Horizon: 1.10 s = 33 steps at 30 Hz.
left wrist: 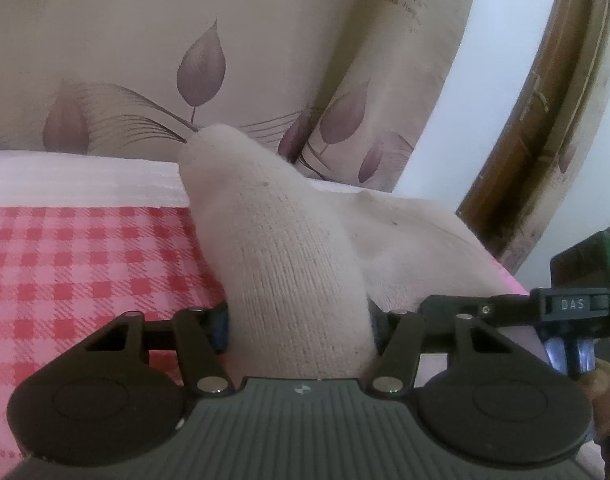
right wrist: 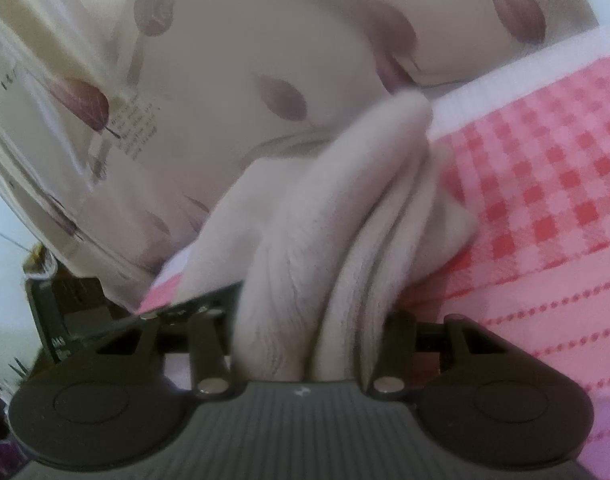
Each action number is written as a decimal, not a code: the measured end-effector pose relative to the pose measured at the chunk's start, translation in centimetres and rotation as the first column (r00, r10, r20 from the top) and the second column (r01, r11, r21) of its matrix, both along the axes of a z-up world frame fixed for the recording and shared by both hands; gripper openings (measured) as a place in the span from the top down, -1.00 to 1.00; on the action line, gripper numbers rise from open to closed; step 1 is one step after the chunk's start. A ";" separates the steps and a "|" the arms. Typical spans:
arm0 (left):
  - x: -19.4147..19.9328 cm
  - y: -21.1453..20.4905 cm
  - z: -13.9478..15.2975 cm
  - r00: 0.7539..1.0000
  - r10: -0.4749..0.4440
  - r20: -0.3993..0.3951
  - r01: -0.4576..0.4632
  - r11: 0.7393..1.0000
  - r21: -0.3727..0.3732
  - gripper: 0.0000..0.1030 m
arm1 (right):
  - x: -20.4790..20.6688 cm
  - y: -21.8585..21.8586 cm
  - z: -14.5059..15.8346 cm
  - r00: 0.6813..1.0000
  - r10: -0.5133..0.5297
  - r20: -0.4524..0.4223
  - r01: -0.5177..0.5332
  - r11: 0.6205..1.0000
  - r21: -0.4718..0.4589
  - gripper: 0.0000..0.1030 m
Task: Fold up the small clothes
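Note:
A white knitted sock (left wrist: 273,232) rises from between the jaws of my left gripper (left wrist: 299,320), which is shut on it; its bunched end points away toward the pillows. The rest of the sock spreads flatter to the right, toward my right gripper (left wrist: 565,308) at the frame's edge. In the right wrist view the same white sock (right wrist: 345,208) shows as folded layers squeezed between the jaws of my right gripper (right wrist: 309,320). Both sets of pads are mostly hidden by the cloth. The sock is held over a pink and red checked bedspread (left wrist: 65,260).
Floral beige pillows (left wrist: 145,80) stand right behind the sock along the far side of the bed. A brown wooden bed frame (left wrist: 545,120) curves up at the right. The checked bedspread (right wrist: 545,180) stretches to the right in the right wrist view.

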State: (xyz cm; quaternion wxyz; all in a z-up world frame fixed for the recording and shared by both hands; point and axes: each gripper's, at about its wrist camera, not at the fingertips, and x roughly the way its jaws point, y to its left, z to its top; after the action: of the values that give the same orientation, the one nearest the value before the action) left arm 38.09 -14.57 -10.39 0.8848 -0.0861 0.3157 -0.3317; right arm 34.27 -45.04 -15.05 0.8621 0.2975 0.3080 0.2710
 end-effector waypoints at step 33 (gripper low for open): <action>-11.6 8.7 4.6 0.990 0.132 0.051 -0.137 0.987 0.090 -0.08 | -9.3 9.6 0.9 0.997 0.080 0.007 -0.080 0.978 0.191 0.06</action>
State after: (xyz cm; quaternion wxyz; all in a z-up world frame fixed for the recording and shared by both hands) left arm 26.45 -5.86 -5.76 0.9150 -0.0583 0.3046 -0.2580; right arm 24.92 -35.49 -14.17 0.8178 0.3665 0.2923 0.3336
